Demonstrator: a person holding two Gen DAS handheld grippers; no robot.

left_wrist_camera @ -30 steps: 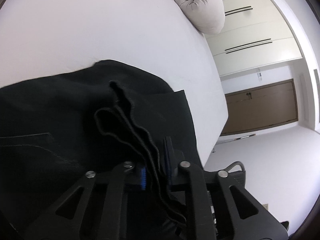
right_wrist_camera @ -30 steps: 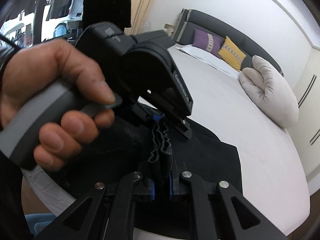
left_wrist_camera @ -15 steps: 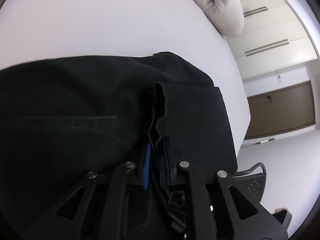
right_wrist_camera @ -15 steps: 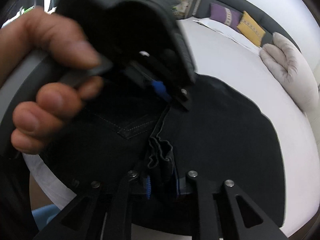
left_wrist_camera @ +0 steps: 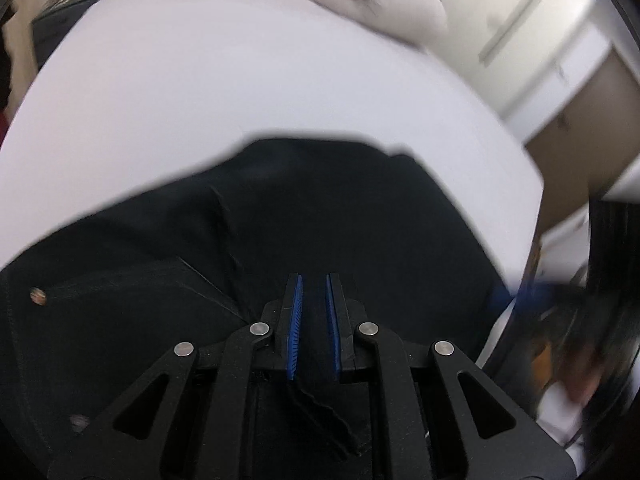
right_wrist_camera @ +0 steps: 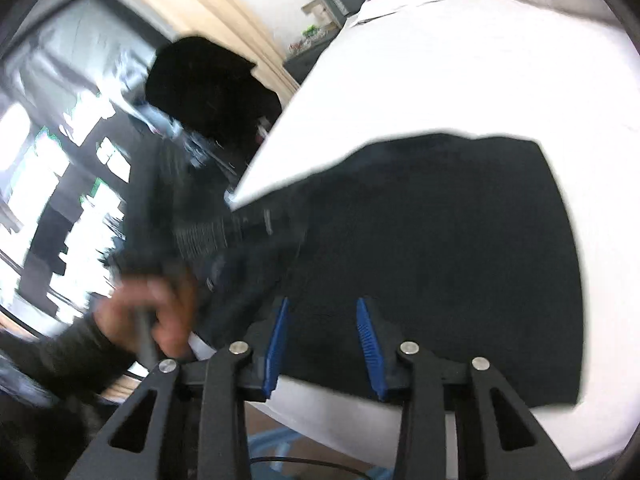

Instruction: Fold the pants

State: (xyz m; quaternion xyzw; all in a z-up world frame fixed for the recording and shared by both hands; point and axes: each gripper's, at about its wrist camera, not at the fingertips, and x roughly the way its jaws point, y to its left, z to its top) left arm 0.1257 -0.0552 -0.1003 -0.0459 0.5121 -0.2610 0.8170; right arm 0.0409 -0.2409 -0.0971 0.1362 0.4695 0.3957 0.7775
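Left wrist view: left gripper (left_wrist_camera: pixel 313 312) nearly shut w/ a bit of waistband bunched low in it, right gripper (right_wrist_camera: pixel 323 334) opening w/ nothing pinched, prob bc black pants (right_wrist_camera: pixel 440 240) lie folded on bed (right_wrist_camera: pixel 460 60) edge.
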